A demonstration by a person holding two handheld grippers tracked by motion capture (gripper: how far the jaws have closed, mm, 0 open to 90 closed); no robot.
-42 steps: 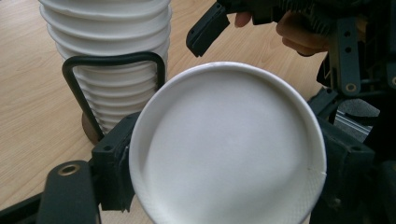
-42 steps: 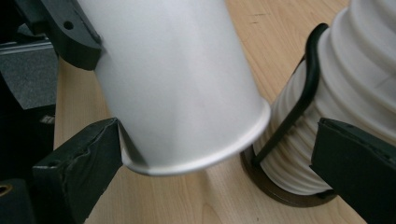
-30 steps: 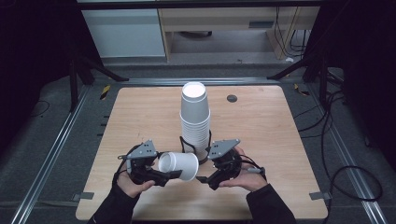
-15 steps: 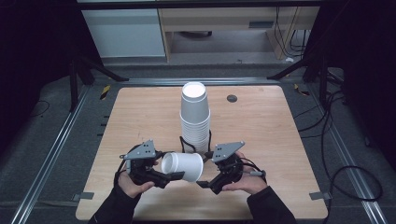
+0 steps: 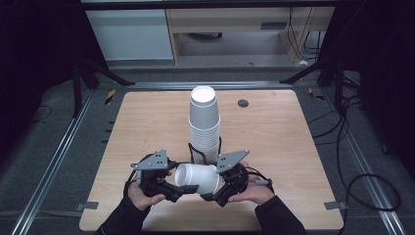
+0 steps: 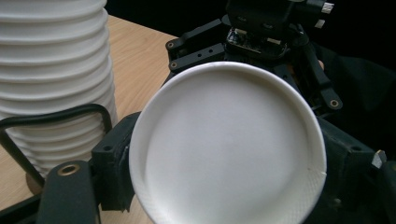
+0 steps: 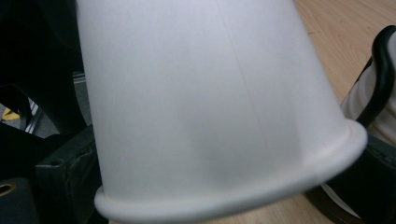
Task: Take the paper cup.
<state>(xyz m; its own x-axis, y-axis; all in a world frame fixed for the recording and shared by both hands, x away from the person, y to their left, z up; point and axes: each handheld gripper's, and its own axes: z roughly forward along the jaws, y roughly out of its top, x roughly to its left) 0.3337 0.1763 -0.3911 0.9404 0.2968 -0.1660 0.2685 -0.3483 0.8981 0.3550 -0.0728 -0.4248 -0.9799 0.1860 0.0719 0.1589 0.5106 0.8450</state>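
I hold one white paper cup (image 5: 197, 177) on its side low in the centre of the high view, just in front of the tall stack of cups (image 5: 204, 122) that stands mouth-down in a black wire holder (image 5: 193, 150) on the wooden table (image 5: 274, 147). My left gripper (image 5: 183, 189) has its jaws clamped on the base end: in the left gripper view the round cup bottom sits at the centre with a black pad pressed against each side of it. My right gripper (image 5: 211, 195) is at the rim end, and in the right gripper view the cup wall and rolled rim lie across the frame; the jaws stand wide there, but I cannot tell whether their pads actually press the rim or merely flank it. As I judge it, the step is passing or steadying the cup between my two hands, so I should squeeze lightly, since thin paper will buckle, keep both grippers in line along the cup's axis, and let go on one side only once the other grips firmly. Count: one loose cup, one stack whose nested rims I cannot number exactly, one wire holder, two grippers, and one small dark disc (image 5: 243, 103) at the upper right of the tabletop.
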